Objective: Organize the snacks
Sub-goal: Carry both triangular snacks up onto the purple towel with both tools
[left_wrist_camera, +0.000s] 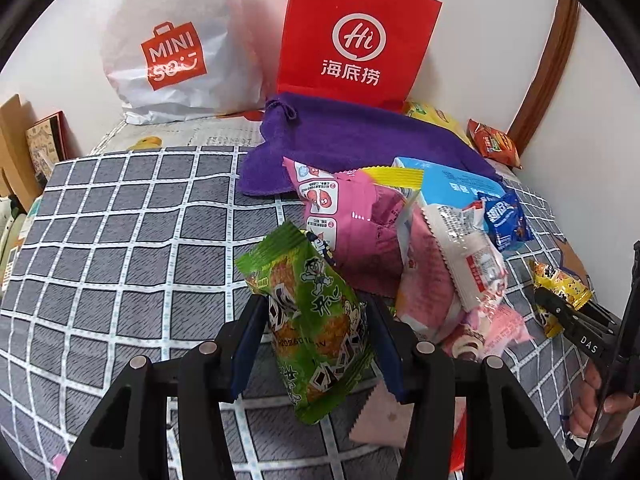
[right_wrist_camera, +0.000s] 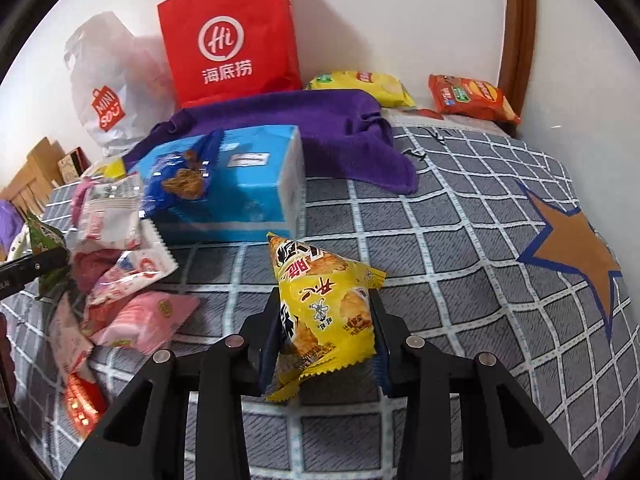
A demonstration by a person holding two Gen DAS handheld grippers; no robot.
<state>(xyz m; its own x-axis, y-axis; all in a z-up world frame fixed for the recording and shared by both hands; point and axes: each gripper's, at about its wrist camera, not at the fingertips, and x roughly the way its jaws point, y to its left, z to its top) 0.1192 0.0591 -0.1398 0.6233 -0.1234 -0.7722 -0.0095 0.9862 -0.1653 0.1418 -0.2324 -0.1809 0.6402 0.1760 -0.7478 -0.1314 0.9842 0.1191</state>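
My left gripper (left_wrist_camera: 316,320) is shut on a green snack packet (left_wrist_camera: 312,320) and holds it above the grey checked bedspread (left_wrist_camera: 120,240). My right gripper (right_wrist_camera: 324,312) is shut on a yellow snack packet (right_wrist_camera: 324,312), held above the bedspread (right_wrist_camera: 460,260); it also shows at the right edge of the left wrist view (left_wrist_camera: 560,292). A heap of pink, white and blue snack packets (left_wrist_camera: 420,248) lies to the right of the left gripper. In the right wrist view the heap (right_wrist_camera: 120,272) lies to the left, beside a light blue box (right_wrist_camera: 240,184).
A purple towel (left_wrist_camera: 360,140) lies behind the heap. A red paper bag (left_wrist_camera: 352,36) and a white plastic bag (left_wrist_camera: 176,48) stand against the wall. A yellow chip bag (right_wrist_camera: 368,84) and an orange chip bag (right_wrist_camera: 468,96) lie at the far right corner.
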